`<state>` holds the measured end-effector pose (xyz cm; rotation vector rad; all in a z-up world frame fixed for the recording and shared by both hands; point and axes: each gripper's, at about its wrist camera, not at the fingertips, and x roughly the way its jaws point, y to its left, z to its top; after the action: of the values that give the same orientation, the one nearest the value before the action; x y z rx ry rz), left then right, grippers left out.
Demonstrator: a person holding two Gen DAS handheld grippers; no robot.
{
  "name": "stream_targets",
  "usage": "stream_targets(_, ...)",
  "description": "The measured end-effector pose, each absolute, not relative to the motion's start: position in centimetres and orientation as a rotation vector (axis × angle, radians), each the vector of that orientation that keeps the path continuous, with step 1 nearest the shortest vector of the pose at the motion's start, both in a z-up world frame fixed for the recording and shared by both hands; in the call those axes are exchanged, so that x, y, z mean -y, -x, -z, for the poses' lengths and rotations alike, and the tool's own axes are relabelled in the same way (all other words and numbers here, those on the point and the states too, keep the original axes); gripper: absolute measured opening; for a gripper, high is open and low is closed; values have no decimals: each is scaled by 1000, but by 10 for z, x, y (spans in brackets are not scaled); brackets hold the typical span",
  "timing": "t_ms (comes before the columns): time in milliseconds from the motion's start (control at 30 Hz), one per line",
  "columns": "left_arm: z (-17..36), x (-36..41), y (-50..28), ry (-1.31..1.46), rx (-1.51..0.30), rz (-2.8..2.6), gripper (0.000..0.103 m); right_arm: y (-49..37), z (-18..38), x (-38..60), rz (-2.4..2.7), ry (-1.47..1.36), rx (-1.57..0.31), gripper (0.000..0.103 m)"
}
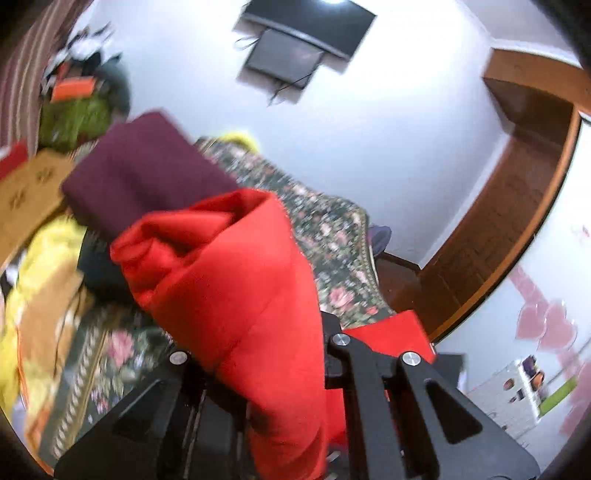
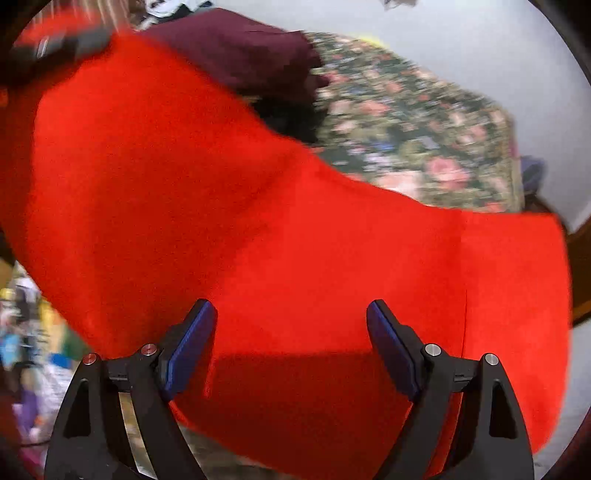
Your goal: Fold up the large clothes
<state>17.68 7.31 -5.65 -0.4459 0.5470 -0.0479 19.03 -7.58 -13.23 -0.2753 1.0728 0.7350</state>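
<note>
A large red garment (image 1: 236,280) hangs bunched from my left gripper (image 1: 258,369), which is shut on it; the cloth covers the fingertips. In the right wrist view the same red garment (image 2: 258,221) spreads wide across the frame, lifted over the bed. My right gripper (image 2: 291,332) is open, its blue pads (image 2: 192,343) apart just in front of the cloth's lower edge, holding nothing. A folded maroon cloth (image 1: 144,173) lies on the bed behind the red one and shows in the right wrist view (image 2: 240,48) too.
A floral bedspread (image 1: 325,240) covers the bed (image 2: 424,129). Yellow and tan clothes (image 1: 40,266) lie at the left. A green pile (image 1: 77,114) sits at the back. A wooden door (image 1: 509,206) stands right. A dark screen (image 1: 306,33) hangs on the white wall.
</note>
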Motion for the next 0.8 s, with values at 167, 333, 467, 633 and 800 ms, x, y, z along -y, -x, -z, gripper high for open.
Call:
stream_targets(167, 31, -38, -192, 378, -547, 125, 8, -191, 113, 105, -737, 159, -1035, 82)
stream_targets(333, 31, 17, -209, 300, -581, 233, 8, -198, 87, 182, -560, 65, -944, 82)
stream_targets(467, 54, 76, -224, 200, -685, 318, 8, -196, 78, 242, -379, 30, -902, 82)
stream_targets(633, 116, 132, -235, 106, -934, 412, 12, -187, 76, 285, -279, -6, -895, 82)
stream_targets(800, 136, 138, -222, 125, -1020, 487, 31, -179, 73, 303, -252, -33, -889, 82)
